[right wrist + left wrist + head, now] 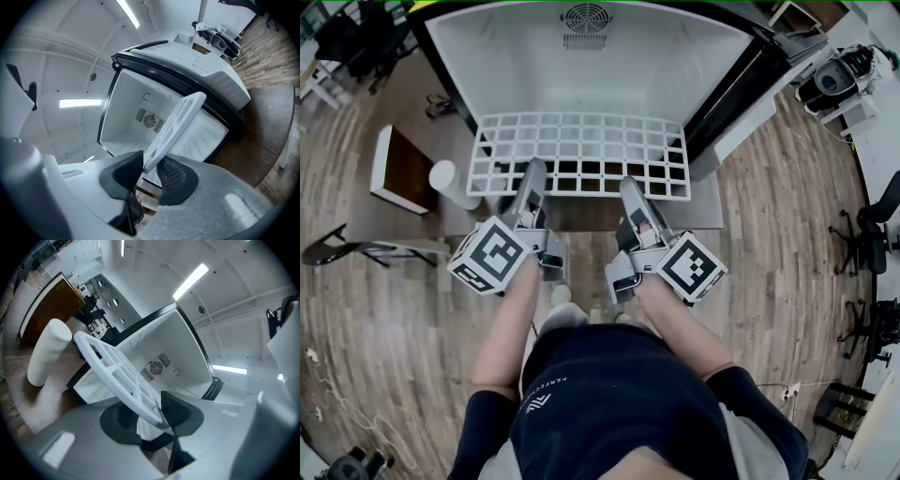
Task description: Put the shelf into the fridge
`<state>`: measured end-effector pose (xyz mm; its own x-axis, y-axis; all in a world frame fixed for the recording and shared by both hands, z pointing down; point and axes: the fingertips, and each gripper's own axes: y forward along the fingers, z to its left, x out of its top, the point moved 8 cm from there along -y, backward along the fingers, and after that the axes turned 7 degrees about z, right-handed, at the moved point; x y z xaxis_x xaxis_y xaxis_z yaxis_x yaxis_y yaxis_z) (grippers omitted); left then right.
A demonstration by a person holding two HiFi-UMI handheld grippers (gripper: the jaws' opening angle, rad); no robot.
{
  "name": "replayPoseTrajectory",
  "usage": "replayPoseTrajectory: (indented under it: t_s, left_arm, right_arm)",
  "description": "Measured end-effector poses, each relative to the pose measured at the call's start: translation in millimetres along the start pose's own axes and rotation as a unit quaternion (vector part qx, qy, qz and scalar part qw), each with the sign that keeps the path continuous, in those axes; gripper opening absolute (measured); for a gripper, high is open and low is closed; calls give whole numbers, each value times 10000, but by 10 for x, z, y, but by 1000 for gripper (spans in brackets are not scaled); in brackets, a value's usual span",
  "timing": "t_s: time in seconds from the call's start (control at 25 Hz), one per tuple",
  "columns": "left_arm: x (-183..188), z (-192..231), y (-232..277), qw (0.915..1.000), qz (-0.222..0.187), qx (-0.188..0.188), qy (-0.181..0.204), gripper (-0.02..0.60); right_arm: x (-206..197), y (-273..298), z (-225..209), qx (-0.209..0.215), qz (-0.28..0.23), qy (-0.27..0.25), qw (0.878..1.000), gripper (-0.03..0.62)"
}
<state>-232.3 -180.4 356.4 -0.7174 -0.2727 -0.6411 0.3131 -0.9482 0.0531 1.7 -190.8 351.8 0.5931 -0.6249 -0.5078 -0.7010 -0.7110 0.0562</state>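
The left hand-held gripper [532,171] is closed on the shelf [581,141], with the near rim running between its dark pads. The right hand-held gripper [630,184] is clamped on the same rim, further toward 3 o'clock. In the left gripper view the rim crosses the jaws at a slant, and it is hard to tell whether both pads sit flat on it. The grip looks firm enough to carry the shelf.

Two holds spaced along one edge probably keep the wide white grid from twisting or sagging. They also leave the far edge free to go in first.

The shelf hangs level at 12 o'clock from the grippers. Its far edge is at the mouth of the open fridge [487,66] and its near edge is outside, over the wood floor [384,375]. It does not appear to rest on any ledge yet. Deep inside, at 12 o'clock, is the fan grille [586,19]. A white cylinder [450,183] stands at 9 o'clock, just beside the shelf's corner, so a leftward swing could knock it.
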Motion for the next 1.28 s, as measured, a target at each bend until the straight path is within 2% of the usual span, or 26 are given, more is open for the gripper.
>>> replayPoseTrajectory:
  t_s: [0.16, 0.72, 0.88, 1.0, 1.28]
  left_arm:
    - [30, 26, 41, 10000, 47, 55, 4, 141]
    - [57, 34, 80, 9998, 51, 204, -11, 135]
    - [45, 42, 137, 9998, 38, 140, -134, 135]
    - [88, 38, 131, 9995, 130, 291, 69, 135]
    - [115, 57, 164, 9995, 136, 272, 55, 132]
  right_arm:
    - [33, 52, -6, 37, -14, -134, 9999, 94]
    - [94, 126, -59, 27, 76, -15, 10000, 92]
    - [135, 168, -90, 4, 86, 107, 9999, 89]
    - [155, 183, -100, 0, 78, 59, 10000, 89]
    - [164, 212, -113, -16, 55, 22, 10000, 91]
